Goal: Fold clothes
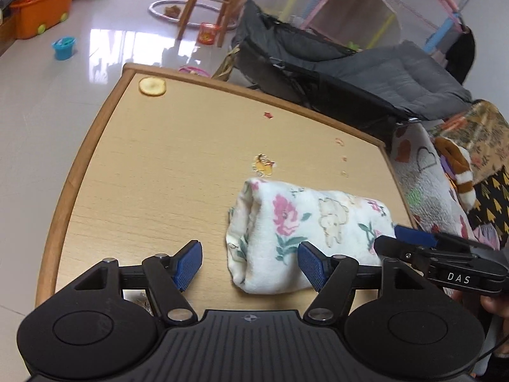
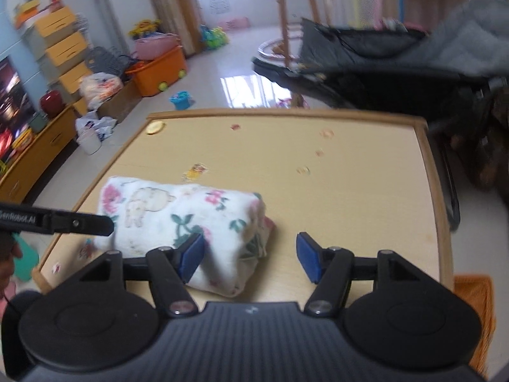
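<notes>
A white floral garment lies folded into a thick bundle on the wooden table, near its front edge. My left gripper is open, its blue pads either side of the bundle's left end without pressing it. In the right wrist view the same garment lies left of centre. My right gripper is open too, with the bundle's right end by its left pad and bare table under the rest of the gap. Each gripper shows in the other's view: the right gripper and the left gripper.
Small stickers and a round yellow disc lie on the table. A dark folding lounger stands behind it, patterned bedding to the right. Toys, an orange bin and drawers line the floor at left.
</notes>
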Available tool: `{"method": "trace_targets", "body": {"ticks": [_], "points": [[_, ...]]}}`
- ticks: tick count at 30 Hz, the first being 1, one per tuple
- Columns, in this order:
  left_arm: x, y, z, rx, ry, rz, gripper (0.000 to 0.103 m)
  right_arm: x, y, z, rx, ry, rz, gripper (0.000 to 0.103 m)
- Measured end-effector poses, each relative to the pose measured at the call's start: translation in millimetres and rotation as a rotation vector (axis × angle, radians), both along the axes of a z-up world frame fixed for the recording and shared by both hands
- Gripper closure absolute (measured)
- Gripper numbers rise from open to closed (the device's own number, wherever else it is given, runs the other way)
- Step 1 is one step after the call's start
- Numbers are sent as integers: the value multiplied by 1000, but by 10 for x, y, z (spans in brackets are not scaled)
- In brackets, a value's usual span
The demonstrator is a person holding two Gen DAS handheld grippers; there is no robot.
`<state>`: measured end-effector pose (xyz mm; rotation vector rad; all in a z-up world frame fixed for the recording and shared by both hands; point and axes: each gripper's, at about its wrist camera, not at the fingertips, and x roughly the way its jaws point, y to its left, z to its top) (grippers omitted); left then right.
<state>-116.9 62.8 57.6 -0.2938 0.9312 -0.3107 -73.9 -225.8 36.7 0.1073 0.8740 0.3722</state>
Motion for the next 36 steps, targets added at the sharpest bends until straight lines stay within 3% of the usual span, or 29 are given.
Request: {"method": "trace_targets", "body": {"ticks": [15,18,22,26,27,28,29,36], "points": [[207,-84,-175,17,30,30,34,90,50,-153,26,50,-27,43],[214,-131,-187,33,18,20,34,106,32,-182,51,70,-27,47],[211,-173,-185,53,5,15,36,104,56,-192,72,78,-11,61],[210,-188,-183,38,4,16,40,86,97,-186,72,75,-6,69],[207,-196,-184,35,2,11,44,81,98,-187,77,72,-3,71],[199,-202,-190,17,-5,0,59,76,99,-188,83,70,1,75],[191,-208,-195,1,-11,-11,67,70,102,-187,85,66,7,77],[129,-289,-115,24,-56,-44,80,50,104,-127,89,55,34,86]]}}
